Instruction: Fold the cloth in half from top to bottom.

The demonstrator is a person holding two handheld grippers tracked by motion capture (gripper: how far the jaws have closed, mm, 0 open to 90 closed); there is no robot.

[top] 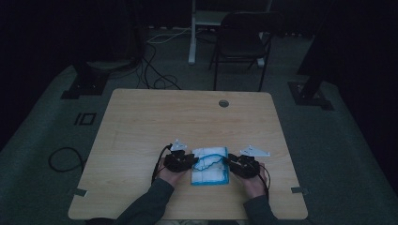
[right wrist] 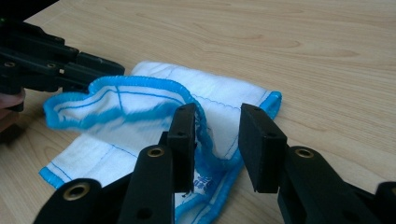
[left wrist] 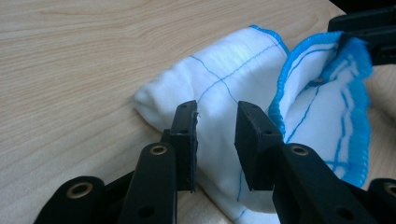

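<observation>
A white cloth [top: 209,166] with blue stitched edging lies folded on the wooden table [top: 187,117] near its front edge. My left gripper [top: 191,161] sits at the cloth's left side and my right gripper [top: 230,161] at its right side. In the left gripper view the jaws [left wrist: 217,109] stand apart over the white fold [left wrist: 224,70], not pressing it. In the right gripper view the gripper [right wrist: 218,112] is open too, with a raised blue edge [right wrist: 140,86] of the cloth leaning against its left jaw. That edge stands up in a wavy ridge between both grippers.
The table has a round cable hole [top: 224,103] at its back right. A dark chair [top: 241,40] and a white post [top: 192,33] stand behind it, and cables [top: 63,159] lie on the floor at left. Bare wood stretches behind the cloth.
</observation>
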